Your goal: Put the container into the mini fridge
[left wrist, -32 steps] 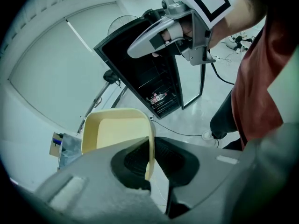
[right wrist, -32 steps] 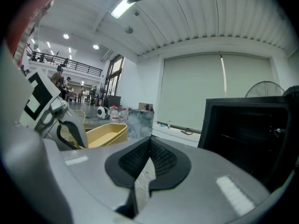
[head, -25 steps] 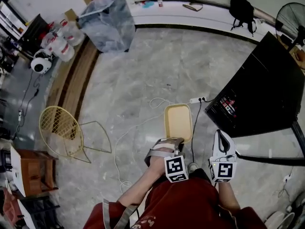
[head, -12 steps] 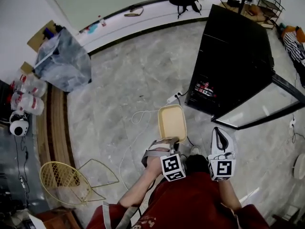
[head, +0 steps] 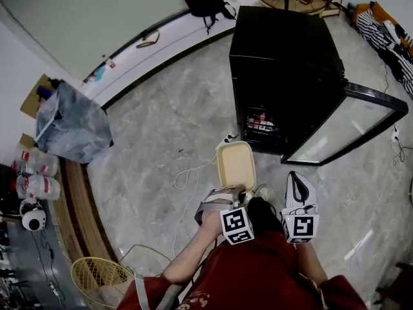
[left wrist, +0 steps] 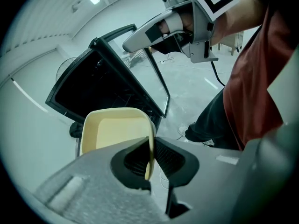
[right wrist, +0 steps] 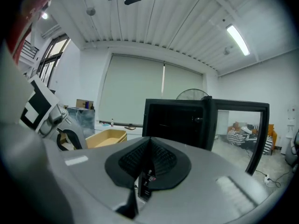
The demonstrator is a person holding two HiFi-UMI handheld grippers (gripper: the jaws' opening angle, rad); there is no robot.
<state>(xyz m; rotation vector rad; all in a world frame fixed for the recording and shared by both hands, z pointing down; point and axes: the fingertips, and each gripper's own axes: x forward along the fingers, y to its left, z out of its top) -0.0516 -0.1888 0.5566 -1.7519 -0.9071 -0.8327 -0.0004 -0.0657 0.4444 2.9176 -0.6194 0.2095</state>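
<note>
mini fridge (head: 284,57) has swung to upper centre, ready to approach; left gripper (head: 231,190) clamps the container (head: 235,165), right gripper (right wrist: 148,158) pinched empty

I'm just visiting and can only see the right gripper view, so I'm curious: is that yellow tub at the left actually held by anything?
Observer: Yes. The left gripper view shows the left gripper shut on the rim of the container.
Operator: Is anything lying on the floor near the fridge?
Observer: The head view shows a white cable and a power strip in front of the open mini fridge.
</note>
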